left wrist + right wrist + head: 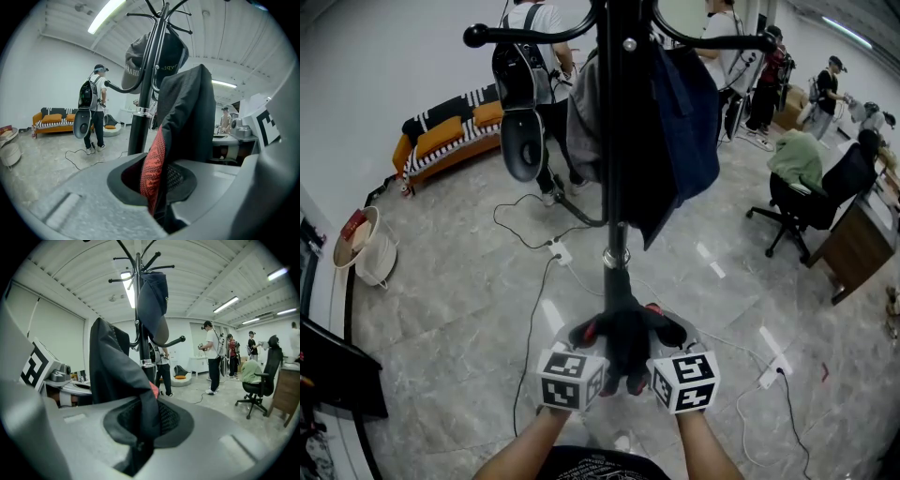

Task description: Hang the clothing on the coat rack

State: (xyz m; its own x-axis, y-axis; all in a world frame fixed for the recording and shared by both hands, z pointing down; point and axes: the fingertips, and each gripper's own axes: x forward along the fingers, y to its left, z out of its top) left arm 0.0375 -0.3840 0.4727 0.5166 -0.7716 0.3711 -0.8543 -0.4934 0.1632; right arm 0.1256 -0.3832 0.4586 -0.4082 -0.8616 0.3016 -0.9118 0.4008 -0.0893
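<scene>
A black coat rack [614,141] stands straight ahead, with a grey garment [581,122] and a navy garment [689,122] hanging on its hooks. Low in the head view, my two grippers hold one black garment with red knitted trim [625,342] up close to the pole. The left gripper [589,334] is shut on its left side; in the left gripper view the red trim [153,164] is pinched in the jaws [157,187]. The right gripper [668,332] is shut on the right side, where black cloth [119,376] fills its jaws [140,427]. The rack's pole [143,112] [139,324] rises just behind the cloth.
Cables and power strips [561,251] [769,375] lie on the tiled floor around the rack's foot. An office chair [811,202] draped with green cloth stands at the right by a wooden desk [862,248]. An orange sofa [450,136], a basket [364,246] and several people are further off.
</scene>
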